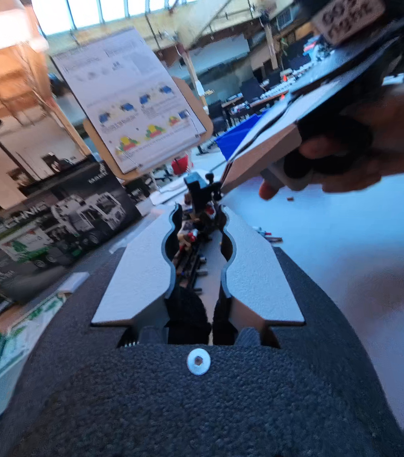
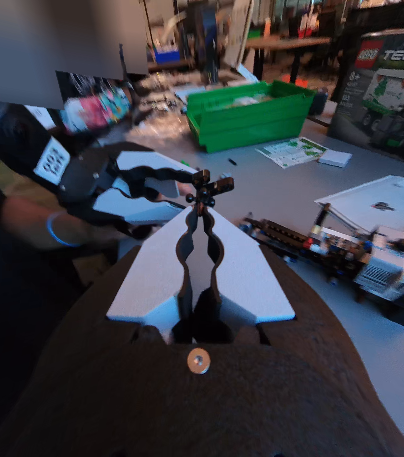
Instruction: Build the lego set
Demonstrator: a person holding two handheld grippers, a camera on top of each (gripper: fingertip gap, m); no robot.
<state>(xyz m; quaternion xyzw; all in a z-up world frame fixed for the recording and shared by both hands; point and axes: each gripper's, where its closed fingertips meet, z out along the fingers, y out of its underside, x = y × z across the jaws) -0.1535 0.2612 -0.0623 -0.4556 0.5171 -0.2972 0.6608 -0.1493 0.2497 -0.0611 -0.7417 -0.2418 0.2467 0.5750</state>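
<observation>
A small black lego piece with ball joints and short beams is held in the air between both grippers. My right gripper is shut on its lower stem. My left gripper comes in from the left, its tips on either side of the piece's upper part. In the left wrist view the piece fills the gap at my left gripper's tips, and the right gripper reaches in from the upper right. The partly built white and black truck lies on the grey table.
A green bin stands at the back, with a sticker sheet and a white pad beside it. The set's box stands at the right. An instruction sheet on a stand rises behind the truck. A large white sheet lies near the truck.
</observation>
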